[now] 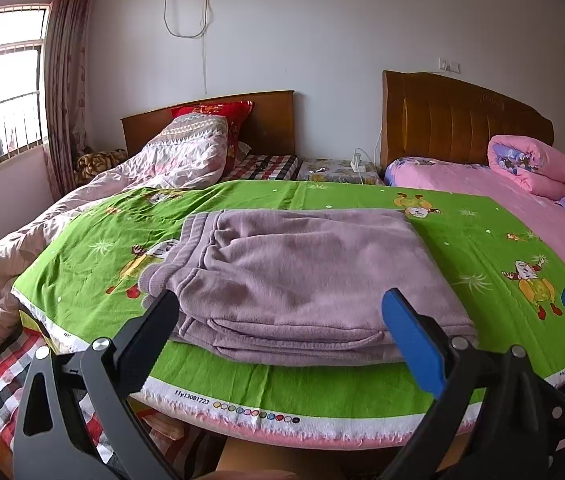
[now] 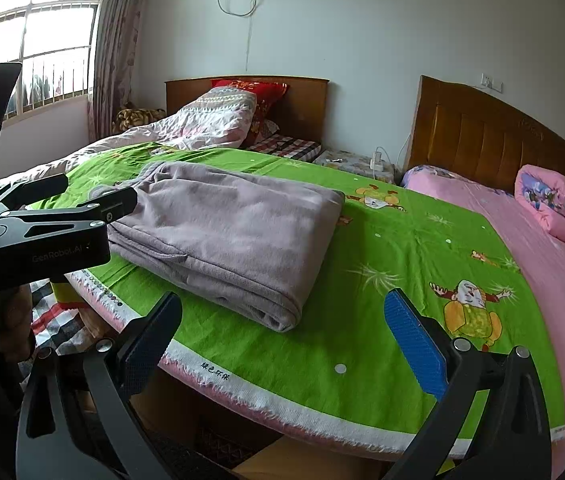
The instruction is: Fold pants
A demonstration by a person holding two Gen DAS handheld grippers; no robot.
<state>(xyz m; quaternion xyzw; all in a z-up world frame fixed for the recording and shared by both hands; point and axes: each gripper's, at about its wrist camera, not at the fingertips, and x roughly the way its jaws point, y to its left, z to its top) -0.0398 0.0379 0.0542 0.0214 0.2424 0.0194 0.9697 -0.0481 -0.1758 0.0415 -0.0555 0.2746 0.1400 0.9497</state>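
Left wrist: folded pants [image 1: 302, 276] ahead between open left tongs [image 1: 282, 332].

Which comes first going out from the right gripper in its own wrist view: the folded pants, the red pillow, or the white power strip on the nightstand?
From the right gripper, nearest first:
1. Folded pants, ahead and left on the green sheet.
2. White power strip, on the nightstand beyond the sheet's far edge.
3. Red pillow, farthest, against the left bed's headboard.

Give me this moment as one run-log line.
pants: folded in a stack on green sheet | left gripper: open, at the stack's near edge | right gripper: open, clear of pants | holding: nothing
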